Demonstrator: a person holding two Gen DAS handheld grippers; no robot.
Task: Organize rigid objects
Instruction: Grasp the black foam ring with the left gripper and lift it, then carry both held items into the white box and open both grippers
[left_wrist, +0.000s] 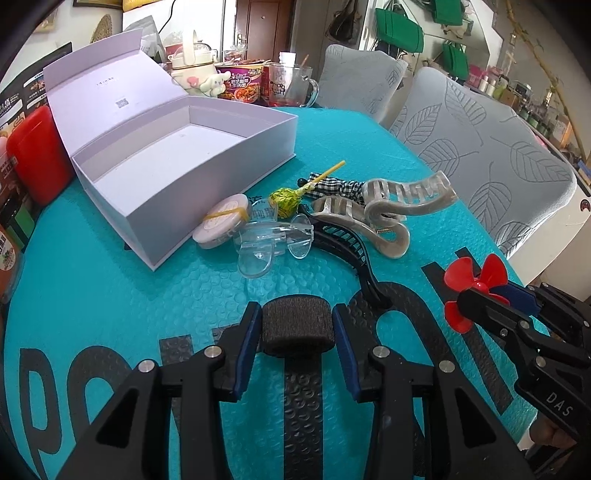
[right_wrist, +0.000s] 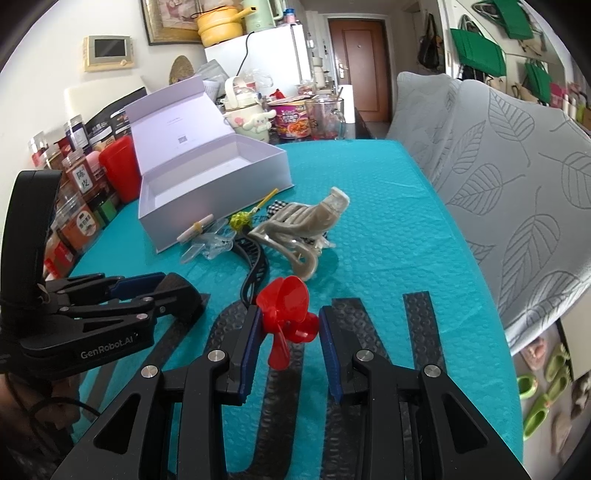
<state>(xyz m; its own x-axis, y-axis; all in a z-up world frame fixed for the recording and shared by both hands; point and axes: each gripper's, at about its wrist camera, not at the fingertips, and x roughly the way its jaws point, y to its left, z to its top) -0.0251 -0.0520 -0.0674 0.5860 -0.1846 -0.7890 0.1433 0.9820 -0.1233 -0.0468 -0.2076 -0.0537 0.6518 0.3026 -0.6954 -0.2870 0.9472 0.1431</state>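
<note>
My left gripper (left_wrist: 296, 314) is shut on a black foam roll (left_wrist: 295, 328), low over the teal bubble mat (left_wrist: 147, 295). It also shows at the left of the right wrist view, left gripper (right_wrist: 173, 291). My right gripper (right_wrist: 290, 314) is shut on a red propeller (right_wrist: 286, 306); in the left wrist view the right gripper (left_wrist: 487, 291) and propeller (left_wrist: 469, 288) sit at the right. An open white box (left_wrist: 207, 192) stands behind, with nothing seen inside. In front of it lie a round compact (left_wrist: 221, 221), a lollipop (left_wrist: 284, 201), a clear clip (left_wrist: 273, 243), a black comb band (left_wrist: 343, 240) and a beige claw clip (left_wrist: 391, 210).
A red container (left_wrist: 37, 155) and several jars (right_wrist: 77, 221) line the mat's left edge. A glass mug (left_wrist: 291, 88), a noodle cup (left_wrist: 243, 83) and a kettle (left_wrist: 192, 62) stand behind the box. Leaf-patterned chair backs (left_wrist: 480, 147) border the right side.
</note>
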